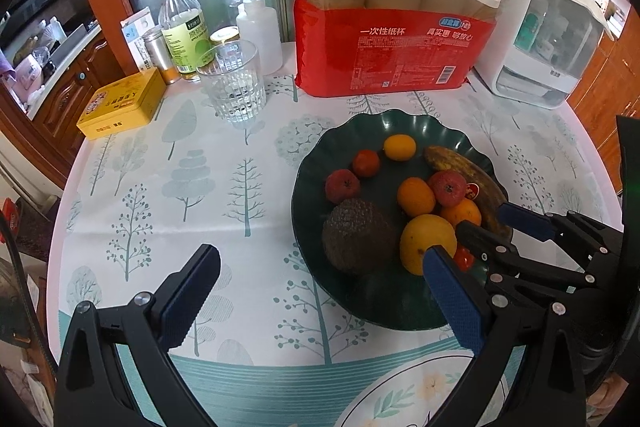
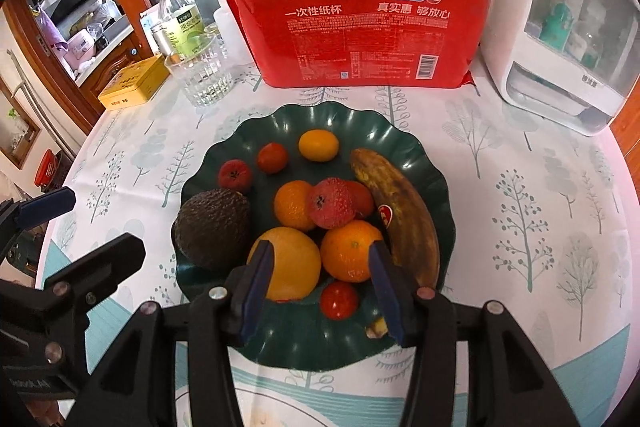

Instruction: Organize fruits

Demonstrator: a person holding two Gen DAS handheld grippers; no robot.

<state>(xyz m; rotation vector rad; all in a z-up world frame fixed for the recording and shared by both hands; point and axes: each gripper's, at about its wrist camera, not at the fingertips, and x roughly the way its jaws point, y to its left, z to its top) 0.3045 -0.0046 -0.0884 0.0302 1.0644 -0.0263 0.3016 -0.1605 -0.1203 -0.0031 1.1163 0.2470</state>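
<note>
A round table under a tree-print cloth (image 2: 520, 187) filled both views, wooden cabinets behind it, as I worked the rig from afar. At centre frame in the right wrist view sat the dark green scalloped plate (image 2: 404, 131) with the fruit piled on it: a spotted banana (image 2: 404, 211) with a red sticker, an avocado (image 2: 212, 223), a lychee (image 2: 330, 203), oranges, and a cherry tomato (image 2: 339, 299) low in the frame. My right gripper (image 2: 320, 291) hung over the plate's near rim with its blue pads spread apart, clasping nothing, one pad in front of the large yellow orange (image 2: 292, 259) and the other in front of a smaller orange (image 2: 350, 249). My left gripper (image 1: 316, 291) waited at the bottom of its view, likewise spread and empty, over bare cloth beside the plate. I judged the step to be choosing a fruit to pick; the next move called for centring the right pads on a single fruit, since two oranges and the tomato crowded the gap. At the top of the frame, the red pack (image 2: 352, 35) read "一次性纸杯", "真实惠 够放心" and "NB". Left of it stood a glass tumbler (image 2: 202, 75), a yellow tin (image 2: 132, 83) and a green-labelled bottle (image 2: 182, 23) whose print was too small to read.
</note>
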